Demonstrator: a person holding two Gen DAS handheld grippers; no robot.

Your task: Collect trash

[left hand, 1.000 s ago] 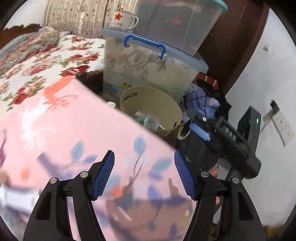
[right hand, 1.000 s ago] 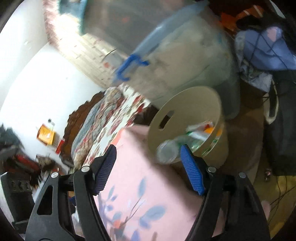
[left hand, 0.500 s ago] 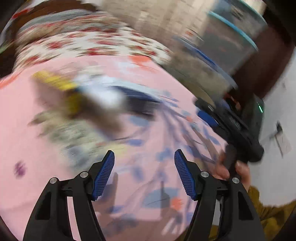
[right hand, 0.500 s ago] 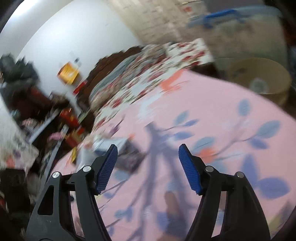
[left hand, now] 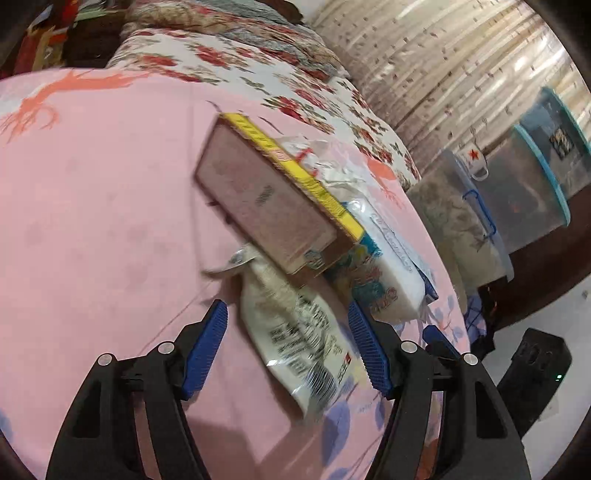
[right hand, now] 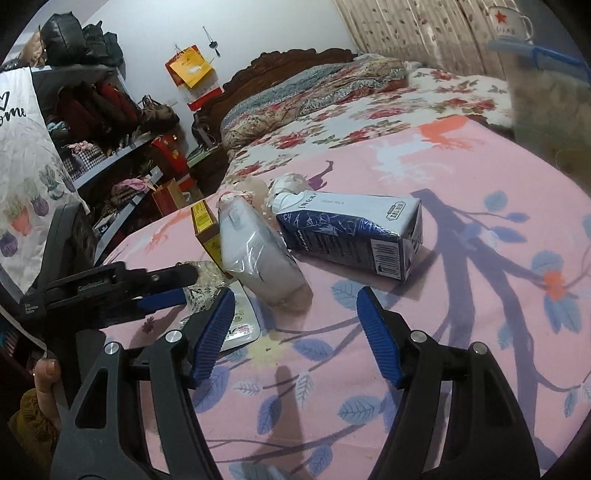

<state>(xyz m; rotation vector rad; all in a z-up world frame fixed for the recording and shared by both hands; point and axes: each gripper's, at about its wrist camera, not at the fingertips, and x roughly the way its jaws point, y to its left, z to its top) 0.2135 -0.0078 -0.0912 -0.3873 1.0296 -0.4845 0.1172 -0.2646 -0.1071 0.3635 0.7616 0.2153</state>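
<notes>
Pink cloth (right hand: 461, 206): trash clustered mid-surface.
Left gripper (left hand: 288, 345): my jaws wide, straddling printed packet (left hand: 299, 332), unclamped.
Right gripper (right hand: 295, 332): wide, empty.

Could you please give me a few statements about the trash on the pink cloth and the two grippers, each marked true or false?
1. The blue and white carton lies on its side on the pink cloth. True.
2. The right gripper is shut on the carton. False: it is open and holds nothing, short of the carton.
3. The left gripper is open, with the white printed wrapper between its fingers. True.
4. The yellow-edged box stands apart from the other trash. False: it leans over the wrapper and against the clear-wrapped tissue pack.
5. The star mug lies on the pink cloth. False: it sits on a storage bin lid.
</notes>
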